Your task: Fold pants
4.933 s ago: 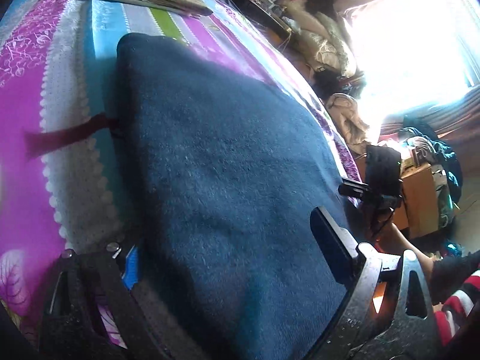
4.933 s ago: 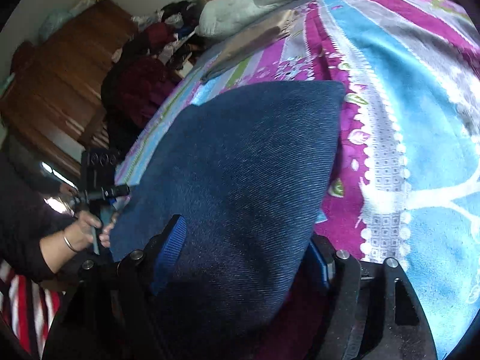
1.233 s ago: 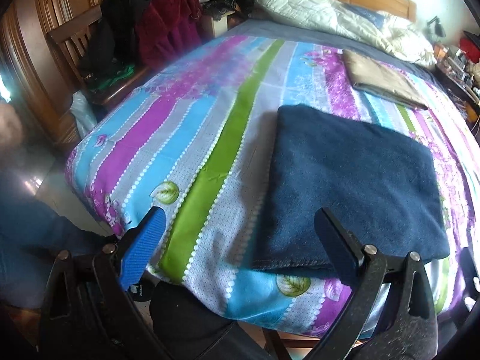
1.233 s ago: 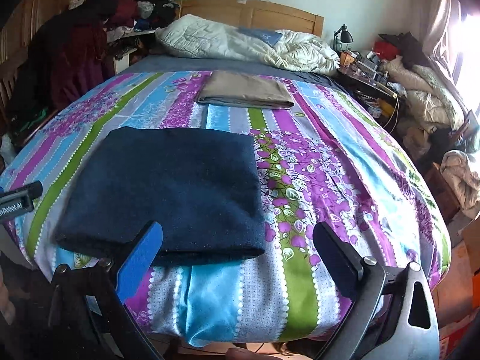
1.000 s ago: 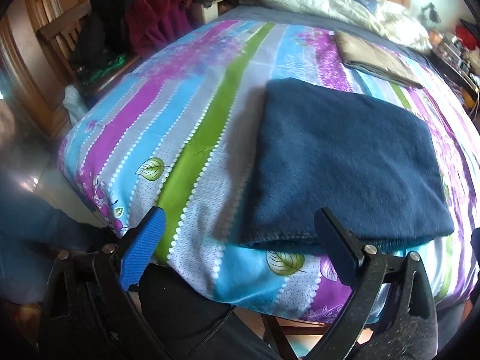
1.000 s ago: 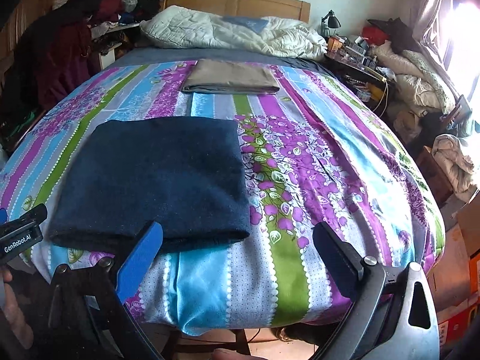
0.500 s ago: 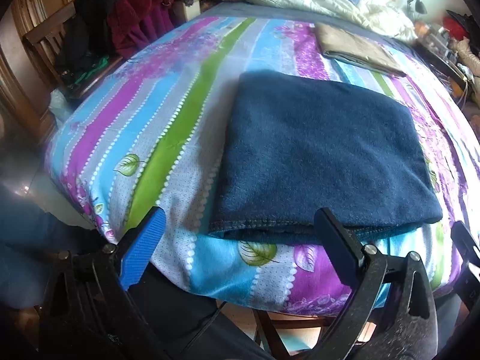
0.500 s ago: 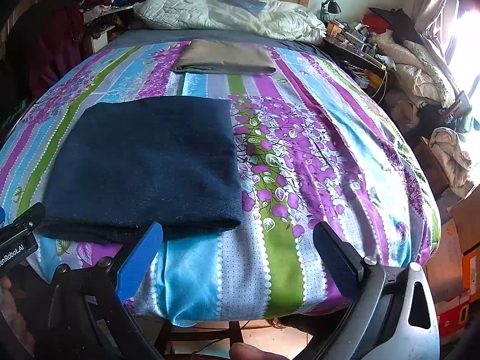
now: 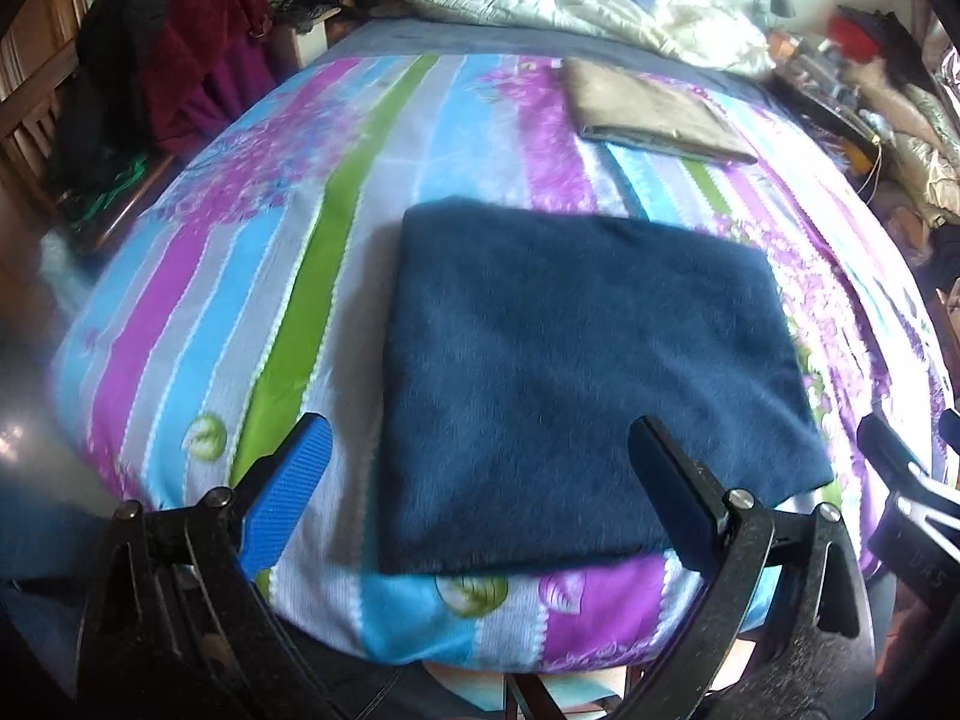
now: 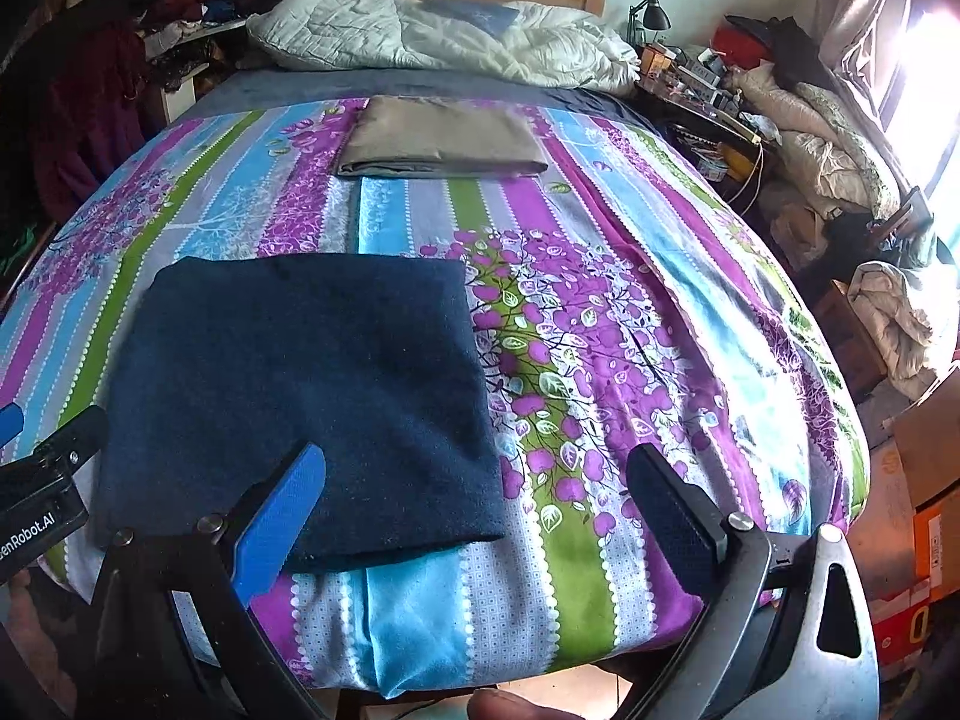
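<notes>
Now, with my left claw (image 9: 480, 474) and right claw (image 10: 477, 489) both spread empty, I judge the pants (image 10: 306, 396) folded square on the bed (image 10: 600, 300); only edge-smoothing remains.

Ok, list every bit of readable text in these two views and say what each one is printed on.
"enRobot.AI": white print on the black body of the left gripper, cut off at the right wrist view's left edge.
Faint marks on the right gripper in the left wrist view: too blurred to read.
Cardboard boxes beside the bed: no legible print.
</notes>
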`<state>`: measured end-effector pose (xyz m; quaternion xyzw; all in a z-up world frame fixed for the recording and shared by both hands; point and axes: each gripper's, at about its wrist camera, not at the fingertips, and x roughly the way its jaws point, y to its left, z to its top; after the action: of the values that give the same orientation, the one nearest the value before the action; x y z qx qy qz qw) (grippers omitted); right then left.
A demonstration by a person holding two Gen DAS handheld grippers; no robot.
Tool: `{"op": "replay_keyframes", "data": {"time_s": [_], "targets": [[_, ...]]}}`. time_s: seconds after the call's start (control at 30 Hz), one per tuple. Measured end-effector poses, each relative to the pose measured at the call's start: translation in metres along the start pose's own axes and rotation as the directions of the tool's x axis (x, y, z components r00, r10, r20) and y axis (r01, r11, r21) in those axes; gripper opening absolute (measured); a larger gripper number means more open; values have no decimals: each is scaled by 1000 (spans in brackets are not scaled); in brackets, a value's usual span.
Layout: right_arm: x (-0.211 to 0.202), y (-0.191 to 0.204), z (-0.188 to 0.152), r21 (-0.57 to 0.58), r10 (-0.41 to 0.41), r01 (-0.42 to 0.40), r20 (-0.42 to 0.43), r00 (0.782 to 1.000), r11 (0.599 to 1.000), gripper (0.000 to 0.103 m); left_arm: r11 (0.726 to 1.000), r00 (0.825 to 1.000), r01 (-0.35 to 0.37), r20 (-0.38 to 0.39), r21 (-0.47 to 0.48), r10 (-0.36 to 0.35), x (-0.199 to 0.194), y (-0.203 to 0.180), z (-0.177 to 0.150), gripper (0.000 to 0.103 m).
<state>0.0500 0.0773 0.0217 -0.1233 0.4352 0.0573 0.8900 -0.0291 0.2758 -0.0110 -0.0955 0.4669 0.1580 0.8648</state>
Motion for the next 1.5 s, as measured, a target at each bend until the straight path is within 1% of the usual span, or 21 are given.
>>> {"op": "replay_keyframes", "data": {"time_s": [0.07, 0.17, 0.4, 0.53, 0.67, 0.93, 1.13, 1.27, 1.33, 1.4, 1.43, 1.5], "targets": [[-3, 3, 4, -9, -13, 13, 16, 1000, 1000, 102, 1000, 1000, 11, 12, 3, -11, -2, 1, 6, 99], [-3, 5, 10, -13, -11, 11, 14, 1000, 1000, 102, 999, 999, 32, 25, -2, -32, -5, 5, 9, 99], [-1, 6, 17, 1, -23, 23, 14, 1000, 1000, 102, 999, 999, 32, 41, -13, -31, -6, 16, 16, 99], [-2, 8, 17, -10, -20, 20, 21, 1000, 1000, 102, 998, 998, 61, 32, -25, -60, -4, 19, 18, 98], [0, 9, 16, -20, -22, 23, 19, 1000, 1000, 102, 996, 995, 92, 31, -16, -92, -3, 18, 18, 98], [4, 5, 14, -14, -16, 16, 13, 1000, 1000, 102, 996, 996, 80, 32, 27, -81, -4, 8, 17, 98], [9, 8, 11, -38, 18, -17, 6, 1000, 999, 102, 997, 997, 67, 30, 41, -69, -3, 3, 13, 98], [12, 12, 11, -53, 42, -42, -1, 999, 998, 102, 996, 997, 76, 19, 42, -77, -2, -1, 12, 98], [11, 14, 10, -72, 57, -56, 14, 998, 996, 102, 995, 995, 94, 15, 40, -94, -2, -1, 13, 98], [5, 13, 7, -77, 76, -70, 75, 994, 995, 101, 990, 989, 141, 30, 30, -142, -4, 0, 12, 99], [1, 13, 4, -71, 59, -51, 115, 992, 996, 101, 987, 985, 161, 55, 23, -162, -8, 1, 11, 99], [-5, 11, 2, -65, 52, -42, 167, 985, 997, 102, 987, 981, 161, 110, 9, -161, -16, 2, 10, 99]]}}
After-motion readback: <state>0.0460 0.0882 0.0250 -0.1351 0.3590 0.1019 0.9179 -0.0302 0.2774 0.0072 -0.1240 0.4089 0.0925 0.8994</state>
